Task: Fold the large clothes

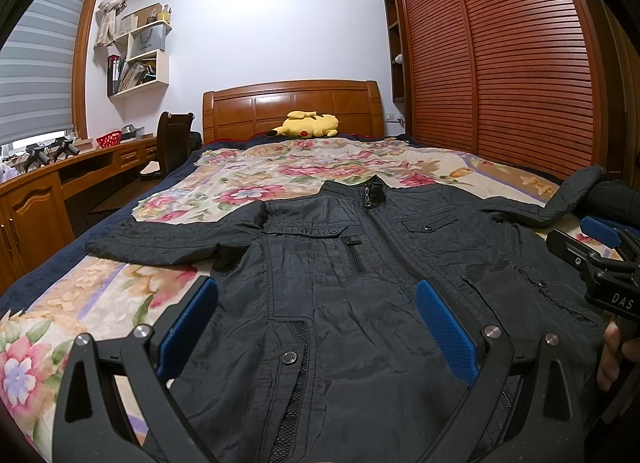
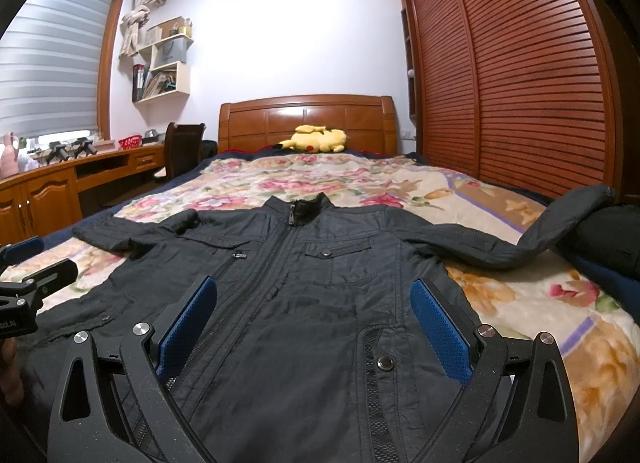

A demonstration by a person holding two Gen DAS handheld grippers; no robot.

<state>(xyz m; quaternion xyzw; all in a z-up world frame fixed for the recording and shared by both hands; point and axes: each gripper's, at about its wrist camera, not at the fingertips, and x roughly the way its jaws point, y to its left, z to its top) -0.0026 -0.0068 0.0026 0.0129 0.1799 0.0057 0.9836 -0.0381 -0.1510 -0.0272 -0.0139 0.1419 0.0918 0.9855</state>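
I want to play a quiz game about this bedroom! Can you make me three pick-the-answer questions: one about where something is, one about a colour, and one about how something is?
1. Where does the yellow plush toy lie?
A. by the headboard
B. on the desk
C. on the jacket

2. What colour are the pads on the right tool?
A. red
B. blue
C. green

3. How is the jacket on the bed?
A. rolled up
B. folded in half
C. spread flat, zipped

Answers: 1 A, it rests before the wooden headboard. 2 B, both pads show blue. 3 C, the front lies open to view with its zipper closed.
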